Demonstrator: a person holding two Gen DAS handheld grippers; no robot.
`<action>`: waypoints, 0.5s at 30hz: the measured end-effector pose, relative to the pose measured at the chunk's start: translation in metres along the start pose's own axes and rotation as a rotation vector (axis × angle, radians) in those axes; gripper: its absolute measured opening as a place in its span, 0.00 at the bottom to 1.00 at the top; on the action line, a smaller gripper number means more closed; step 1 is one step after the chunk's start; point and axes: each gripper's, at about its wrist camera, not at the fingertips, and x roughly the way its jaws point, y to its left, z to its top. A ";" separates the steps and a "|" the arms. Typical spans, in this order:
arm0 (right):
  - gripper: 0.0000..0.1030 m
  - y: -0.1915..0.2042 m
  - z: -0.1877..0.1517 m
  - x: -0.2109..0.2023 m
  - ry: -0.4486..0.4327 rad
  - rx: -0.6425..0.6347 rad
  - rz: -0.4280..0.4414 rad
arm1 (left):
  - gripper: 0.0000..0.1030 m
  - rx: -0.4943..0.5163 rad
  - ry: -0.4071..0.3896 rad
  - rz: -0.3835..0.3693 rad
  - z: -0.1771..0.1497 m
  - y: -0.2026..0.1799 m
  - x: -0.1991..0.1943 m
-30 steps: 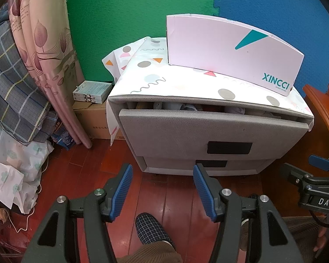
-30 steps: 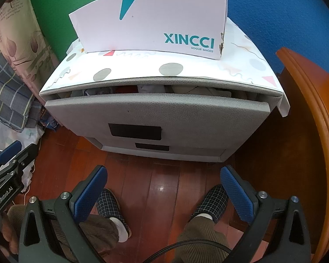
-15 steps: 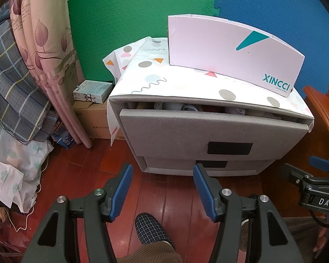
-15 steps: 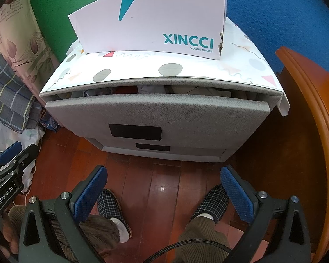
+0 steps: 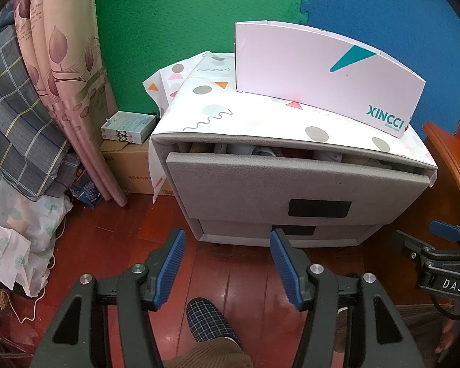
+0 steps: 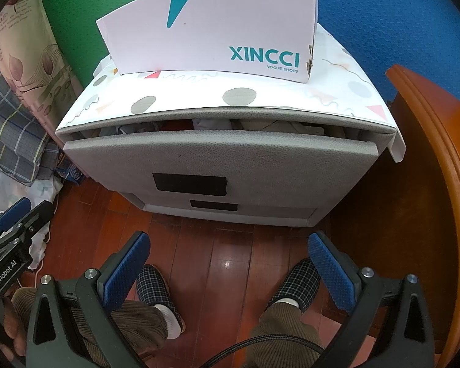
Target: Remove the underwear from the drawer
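Both grippers' fingers, left (image 5: pixel 227 265) and right (image 6: pixel 228 271), spread empty, well short of the drawer's (image 5: pixel 294 184) underwear (image 5: pixel 248 149).

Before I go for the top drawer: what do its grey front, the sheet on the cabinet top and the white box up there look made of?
Top drawer front: pebbled grey, matte, looks like leatherette or textured plastic; cannot tell which.
Sheet: thin, white with printed shapes, overhangs with creased folds at the corners; probably paper or plastic film.
White box: flat matte printed card, frayed brown at one corner, so cardboard.
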 end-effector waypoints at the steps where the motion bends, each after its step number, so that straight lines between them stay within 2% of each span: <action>1: 0.99 0.000 0.000 0.000 0.001 0.002 0.000 | 0.57 0.000 0.000 0.000 0.000 0.000 0.000; 9: 0.99 -0.008 -0.001 -0.009 -0.027 0.035 -0.024 | 0.57 -0.021 -0.001 -0.021 0.000 0.003 0.000; 15: 0.99 -0.037 -0.002 -0.019 -0.012 0.107 -0.001 | 0.57 -0.082 0.019 -0.084 0.004 0.013 0.004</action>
